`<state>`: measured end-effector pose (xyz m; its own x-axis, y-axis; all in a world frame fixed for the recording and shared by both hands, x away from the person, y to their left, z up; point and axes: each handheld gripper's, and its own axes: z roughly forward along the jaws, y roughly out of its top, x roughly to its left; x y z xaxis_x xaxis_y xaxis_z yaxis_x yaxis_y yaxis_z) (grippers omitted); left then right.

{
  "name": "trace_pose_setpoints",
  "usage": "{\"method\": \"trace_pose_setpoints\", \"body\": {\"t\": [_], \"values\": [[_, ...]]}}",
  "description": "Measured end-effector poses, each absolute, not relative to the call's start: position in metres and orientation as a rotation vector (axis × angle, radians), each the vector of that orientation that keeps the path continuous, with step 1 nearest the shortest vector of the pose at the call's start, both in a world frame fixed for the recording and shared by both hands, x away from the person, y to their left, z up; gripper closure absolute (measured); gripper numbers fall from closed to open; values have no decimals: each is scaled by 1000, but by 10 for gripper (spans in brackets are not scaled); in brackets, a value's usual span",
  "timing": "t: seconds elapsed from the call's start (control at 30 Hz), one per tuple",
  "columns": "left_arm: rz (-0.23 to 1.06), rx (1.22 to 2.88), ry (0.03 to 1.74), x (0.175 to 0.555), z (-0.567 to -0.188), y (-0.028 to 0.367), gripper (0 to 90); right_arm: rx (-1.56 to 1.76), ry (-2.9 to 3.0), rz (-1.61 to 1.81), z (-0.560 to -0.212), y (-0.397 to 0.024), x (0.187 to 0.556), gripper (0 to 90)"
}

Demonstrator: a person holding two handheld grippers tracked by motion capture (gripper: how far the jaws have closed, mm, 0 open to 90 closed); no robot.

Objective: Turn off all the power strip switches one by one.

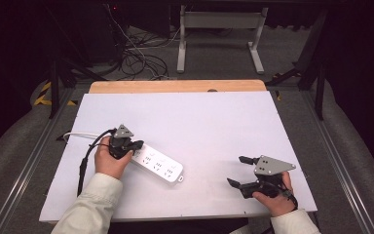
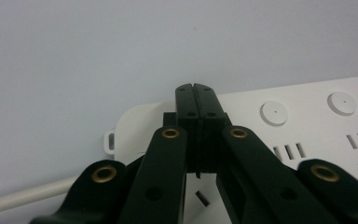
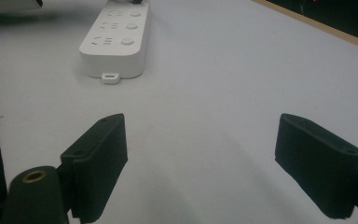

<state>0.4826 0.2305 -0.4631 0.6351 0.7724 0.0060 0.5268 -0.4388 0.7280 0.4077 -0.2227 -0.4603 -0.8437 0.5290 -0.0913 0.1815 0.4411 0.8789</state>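
Observation:
A white power strip [image 1: 158, 165] lies slantwise on the white table top [image 1: 199, 122], left of centre, and its white cord [image 1: 75, 135] runs off to the left. My left gripper [image 1: 135, 146] is shut, its tips resting over the cord end of the strip. In the left gripper view the jaws [image 2: 196, 88] are pressed together with nothing between them, above the strip [image 2: 317, 126] and its cord [image 2: 23, 198]. My right gripper [image 1: 235, 170] stands open near the front right of the table, well apart from the strip. The right gripper view has its wide jaws [image 3: 200, 158] over bare table, the strip [image 3: 116, 44] farther off.
A wooden board edge [image 1: 175, 86] runs along the table's far side. Beyond it, loose cables [image 1: 136, 58] lie on the floor beside a white desk frame [image 1: 219, 29]. The left gripper's black cable [image 1: 83, 165] trails toward the front left corner.

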Motion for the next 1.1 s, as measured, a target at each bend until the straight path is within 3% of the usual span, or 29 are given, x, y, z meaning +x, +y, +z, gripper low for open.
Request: {"method": "trace_pose_setpoints", "body": {"t": [0.47, 0.77, 0.9, 1.1], "values": [[415, 2130, 1018, 481, -464, 228, 900, 603, 2347, 1364, -460, -222, 407, 175], [472, 2138, 1011, 478, -461, 226, 900, 610, 2343, 1366, -460, -223, 406, 175], [500, 2018, 986, 470, -444, 234, 896, 613, 2343, 1367, -460, -224, 408, 175], [564, 1985, 924, 452, -429, 234, 615, 614, 2337, 1367, -460, -225, 408, 175]]}}
